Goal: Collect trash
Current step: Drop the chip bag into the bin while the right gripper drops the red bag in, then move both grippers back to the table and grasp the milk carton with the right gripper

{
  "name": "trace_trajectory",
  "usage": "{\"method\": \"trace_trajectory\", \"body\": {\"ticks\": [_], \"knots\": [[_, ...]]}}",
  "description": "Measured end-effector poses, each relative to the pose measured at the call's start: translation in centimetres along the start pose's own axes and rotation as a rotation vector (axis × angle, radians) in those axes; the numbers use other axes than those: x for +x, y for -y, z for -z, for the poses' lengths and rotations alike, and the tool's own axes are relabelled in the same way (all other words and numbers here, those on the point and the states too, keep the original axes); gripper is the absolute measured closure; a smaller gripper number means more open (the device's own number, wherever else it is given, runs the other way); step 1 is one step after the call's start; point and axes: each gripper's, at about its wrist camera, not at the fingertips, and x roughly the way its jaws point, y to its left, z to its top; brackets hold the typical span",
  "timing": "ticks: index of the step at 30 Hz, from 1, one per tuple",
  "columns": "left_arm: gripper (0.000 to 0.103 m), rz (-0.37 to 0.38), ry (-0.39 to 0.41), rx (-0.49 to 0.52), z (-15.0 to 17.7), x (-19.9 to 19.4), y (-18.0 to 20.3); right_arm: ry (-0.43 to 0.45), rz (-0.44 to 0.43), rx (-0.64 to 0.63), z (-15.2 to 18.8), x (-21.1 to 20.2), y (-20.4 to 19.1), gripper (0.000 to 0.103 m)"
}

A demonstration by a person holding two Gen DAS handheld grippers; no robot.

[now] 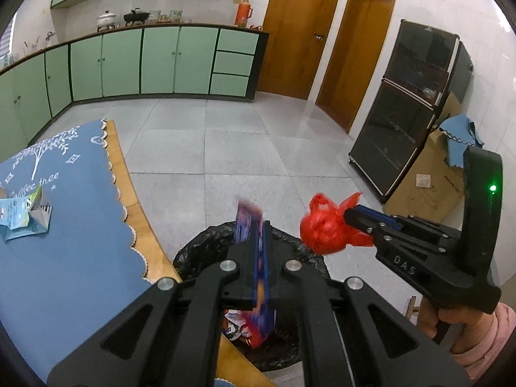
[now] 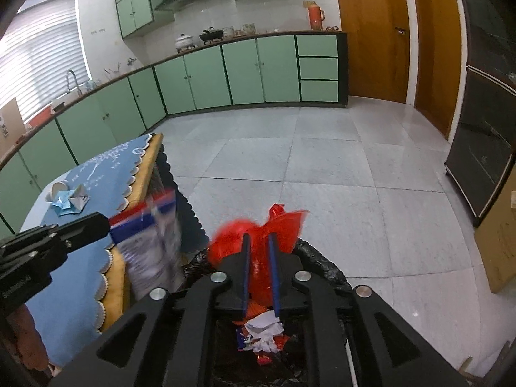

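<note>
My left gripper is shut on a blue and red snack wrapper and holds it over the black-lined trash bin. It also shows in the right wrist view, with the wrapper hanging down. My right gripper is shut on a red plastic bag above the bin. It shows in the left wrist view with the red bag. Crumpled paper and wrappers lie inside the bin.
A table with a blue cloth stands left of the bin, with crumpled cartons and a white cup on it. A dark cabinet and cardboard box stand at right. Green kitchen cabinets line the back.
</note>
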Motion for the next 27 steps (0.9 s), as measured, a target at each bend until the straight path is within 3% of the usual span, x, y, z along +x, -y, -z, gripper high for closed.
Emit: {"method": "trace_trajectory", "body": {"ticks": [4, 8, 11, 16, 20, 27], "knots": [[0.097, -0.005, -0.004, -0.003, -0.1, 0.0, -0.1, 0.004, 0.005, 0.0, -0.1, -0.2, 0.1, 0.08], [0.078, -0.02, 0.013, -0.007, -0.1, -0.6, -0.1, 0.016, 0.004, -0.006, -0.2, -0.6, 0.0, 0.065], [0.07, -0.033, 0.025, -0.016, -0.3, -1.2, -0.5, 0.038, 0.004, -0.016, -0.5, -1.4, -0.5, 0.049], [0.052, -0.085, 0.068, -0.045, -0.5, -3.2, -2.2, 0.081, -0.006, -0.037, -1.8, -2.3, -2.0, 0.033], [0.044, -0.164, 0.114, -0.088, -0.4, -5.8, -4.8, 0.112, -0.043, -0.061, -2.7, -2.8, -3.8, 0.023], [0.042, -0.354, 0.164, -0.164, 0.6, -10.1, -10.8, 0.139, -0.151, -0.126, -4.1, -1.9, -9.6, 0.018]]}}
